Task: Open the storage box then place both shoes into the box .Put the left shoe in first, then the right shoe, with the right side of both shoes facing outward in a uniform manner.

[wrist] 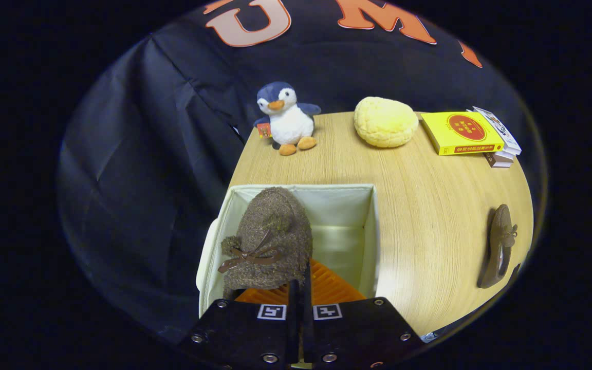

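My gripper point(300, 288) is shut on the rear edge of a brown fuzzy shoe point(270, 239) with a small ribbon bow. The shoe hangs toe-forward over the left part of an open cream fabric storage box point(370, 231), just ahead of the fingers. The box's inside is pale and holds no other shoe that I can see. A second brown shoe point(499, 246) lies on its side on the wooden table point(429, 205), well to the right of the box.
Beyond the box, at the table's far edge, stand a plush penguin point(287, 118), a yellow bun-shaped cushion point(384, 122) and a yellow book point(461, 132) on a small stack. The table's left edge runs close beside the box.
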